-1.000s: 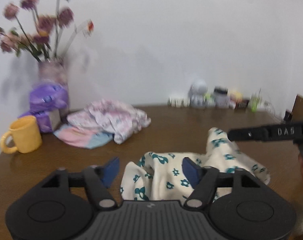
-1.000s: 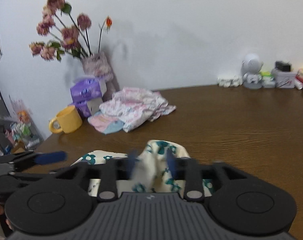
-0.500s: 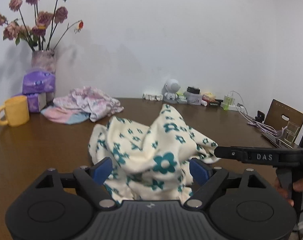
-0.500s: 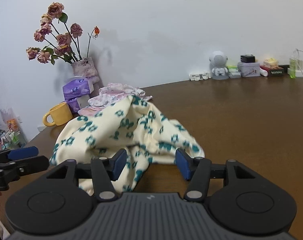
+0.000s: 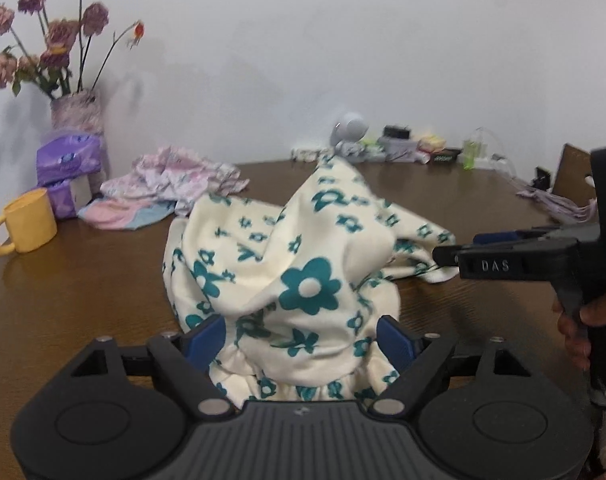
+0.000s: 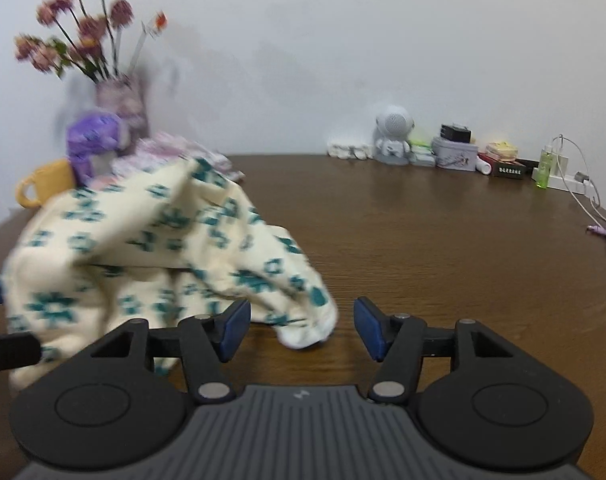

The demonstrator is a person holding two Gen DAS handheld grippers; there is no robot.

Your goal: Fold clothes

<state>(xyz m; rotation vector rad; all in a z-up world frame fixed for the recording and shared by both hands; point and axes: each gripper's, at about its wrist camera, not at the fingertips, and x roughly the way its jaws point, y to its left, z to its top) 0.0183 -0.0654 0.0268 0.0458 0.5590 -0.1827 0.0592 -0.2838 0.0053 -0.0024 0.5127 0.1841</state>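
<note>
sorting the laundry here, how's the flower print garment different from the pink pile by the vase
The garment is cream with teal flowers; the pile is pink and lilac with a fine print. The garment is heaped at the table's near middle, between the open fingers of the left gripper; the pile lies farther back beside the yellow mug, untouched. The garment looks bulkier. Both are crumpled and unfolded.

place: home | cues: flower vase [image 5: 77, 114], yellow mug [image 5: 27, 222], wooden table [image 6: 443, 240]
</note>
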